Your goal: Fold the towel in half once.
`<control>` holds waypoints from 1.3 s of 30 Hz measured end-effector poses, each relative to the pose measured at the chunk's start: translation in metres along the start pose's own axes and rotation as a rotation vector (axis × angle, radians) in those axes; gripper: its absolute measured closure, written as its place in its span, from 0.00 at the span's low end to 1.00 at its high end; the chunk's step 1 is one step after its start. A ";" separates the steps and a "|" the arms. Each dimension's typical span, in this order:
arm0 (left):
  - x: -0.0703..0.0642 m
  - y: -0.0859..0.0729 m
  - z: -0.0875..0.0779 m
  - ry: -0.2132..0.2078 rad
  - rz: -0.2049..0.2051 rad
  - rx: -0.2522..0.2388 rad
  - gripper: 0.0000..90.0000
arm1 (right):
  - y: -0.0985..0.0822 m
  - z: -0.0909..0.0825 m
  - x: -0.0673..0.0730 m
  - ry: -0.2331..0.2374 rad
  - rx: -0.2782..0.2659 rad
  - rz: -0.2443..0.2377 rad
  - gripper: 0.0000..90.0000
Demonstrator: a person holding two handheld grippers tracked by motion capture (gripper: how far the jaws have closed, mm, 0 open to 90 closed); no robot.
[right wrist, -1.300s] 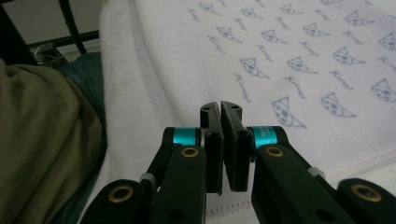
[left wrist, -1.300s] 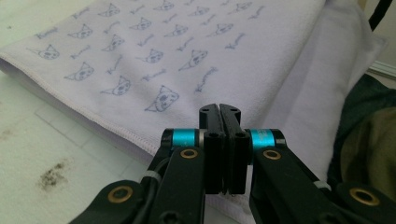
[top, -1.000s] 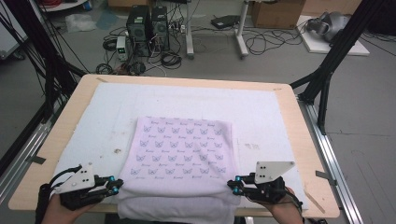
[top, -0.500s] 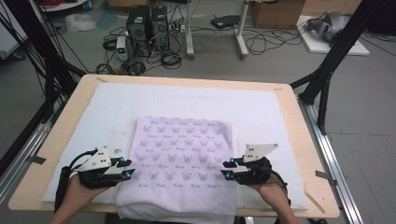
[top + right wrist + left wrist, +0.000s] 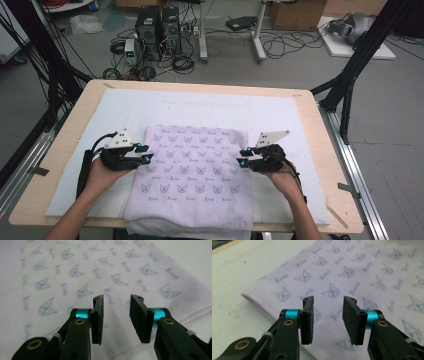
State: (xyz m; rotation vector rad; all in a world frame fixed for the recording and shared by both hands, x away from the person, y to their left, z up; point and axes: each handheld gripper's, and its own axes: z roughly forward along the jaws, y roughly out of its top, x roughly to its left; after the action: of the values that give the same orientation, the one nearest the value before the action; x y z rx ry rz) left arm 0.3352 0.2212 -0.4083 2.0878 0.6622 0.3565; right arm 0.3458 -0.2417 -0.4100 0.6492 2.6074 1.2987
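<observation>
A folded pale lilac cloth [image 5: 195, 175] printed with small cat faces lies on a white mat, its near end at the table's front edge. My left gripper [image 5: 145, 154] hovers over the cloth's left edge, pointing inward. My right gripper [image 5: 241, 157] is over the right edge, facing it. Both have just been opening their jaws and stand open with nothing between the pads. In the left gripper view the gripper [image 5: 327, 300] is just above the cloth [image 5: 362, 270] near its folded edge. In the right gripper view the gripper [image 5: 116, 298] is low over the print [image 5: 62, 277].
The white mat [image 5: 200, 107] covers most of the wooden table [image 5: 75, 130]. Black frame posts [image 5: 350, 75] stand at both sides. Beyond the far edge are computer towers [image 5: 160, 25] and cables on the floor.
Both grippers have moved away from the cloth's near corners, forward along its sides. Their jaws went from shut to open, with the cloth lying flat.
</observation>
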 end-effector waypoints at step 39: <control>0.081 0.000 0.061 0.152 -0.215 0.110 0.49 | -0.009 0.037 -0.086 -0.146 0.083 0.217 0.47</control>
State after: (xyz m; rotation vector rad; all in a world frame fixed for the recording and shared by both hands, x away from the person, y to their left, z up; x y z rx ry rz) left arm 0.4310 0.2272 -0.4417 2.0815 1.0070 0.3657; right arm 0.4318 -0.2583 -0.4440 1.0258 2.5387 1.1528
